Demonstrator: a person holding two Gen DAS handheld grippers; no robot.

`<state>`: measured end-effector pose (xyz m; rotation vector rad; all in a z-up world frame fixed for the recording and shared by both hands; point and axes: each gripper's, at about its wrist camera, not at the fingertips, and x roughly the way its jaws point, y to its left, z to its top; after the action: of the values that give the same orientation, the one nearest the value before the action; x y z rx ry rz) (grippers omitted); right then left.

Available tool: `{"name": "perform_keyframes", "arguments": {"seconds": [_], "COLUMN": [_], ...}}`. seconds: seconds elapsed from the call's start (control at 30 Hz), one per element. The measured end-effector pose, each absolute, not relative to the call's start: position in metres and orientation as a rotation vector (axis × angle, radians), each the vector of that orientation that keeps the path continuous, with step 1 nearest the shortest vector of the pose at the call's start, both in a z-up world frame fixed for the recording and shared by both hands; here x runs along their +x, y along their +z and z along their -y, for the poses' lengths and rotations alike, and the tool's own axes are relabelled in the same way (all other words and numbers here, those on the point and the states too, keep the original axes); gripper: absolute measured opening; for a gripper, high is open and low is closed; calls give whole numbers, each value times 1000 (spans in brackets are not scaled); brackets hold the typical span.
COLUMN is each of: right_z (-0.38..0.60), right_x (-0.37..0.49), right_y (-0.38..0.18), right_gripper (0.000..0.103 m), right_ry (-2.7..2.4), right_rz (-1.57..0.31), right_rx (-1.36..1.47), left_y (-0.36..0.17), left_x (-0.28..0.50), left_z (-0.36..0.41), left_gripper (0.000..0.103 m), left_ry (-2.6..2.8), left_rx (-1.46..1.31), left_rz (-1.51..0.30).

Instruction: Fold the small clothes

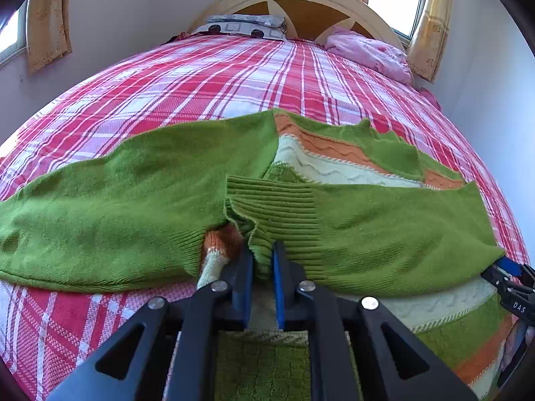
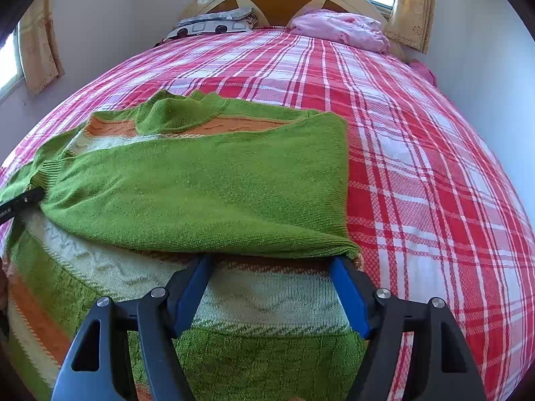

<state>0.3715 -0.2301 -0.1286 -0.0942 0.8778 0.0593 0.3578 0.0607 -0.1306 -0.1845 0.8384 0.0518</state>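
Observation:
A small green knit sweater (image 1: 133, 207) with orange and cream stripes lies on the bed, its sleeves folded across the body. It also shows in the right wrist view (image 2: 207, 193). My left gripper (image 1: 262, 254) is shut on the ribbed cuff (image 1: 271, 210) of the right sleeve, near the sweater's middle. My right gripper (image 2: 271, 262) is open, its blue fingers (image 2: 347, 290) spread at the near edge of the folded sleeve, above the cream stripe. The right gripper's tip also shows at the right edge of the left wrist view (image 1: 508, 270).
The bed has a red and white plaid cover (image 2: 418, 173). A grey patterned pillow (image 1: 244, 25) and a pink bundle of cloth (image 1: 371, 53) lie by the headboard (image 1: 301, 3). Walls and curtained windows flank the bed.

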Motion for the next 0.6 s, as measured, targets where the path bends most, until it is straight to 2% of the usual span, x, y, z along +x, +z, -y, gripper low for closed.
{"name": "perform_keyframes", "arguments": {"seconds": [0.27, 0.6], "right_z": [223, 200], "right_x": [353, 347], "right_y": [-124, -91], "right_gripper": [73, 73], "right_ry": [-2, -60], "right_rz": [-869, -760], "right_rx": [-189, -296], "left_y": [-130, -129], "left_x": [356, 354], "left_z": [-57, -47], "left_gripper": [24, 51], "left_ry": [52, 42], "left_rx": [-161, -110], "left_rz": [-834, -831]}}
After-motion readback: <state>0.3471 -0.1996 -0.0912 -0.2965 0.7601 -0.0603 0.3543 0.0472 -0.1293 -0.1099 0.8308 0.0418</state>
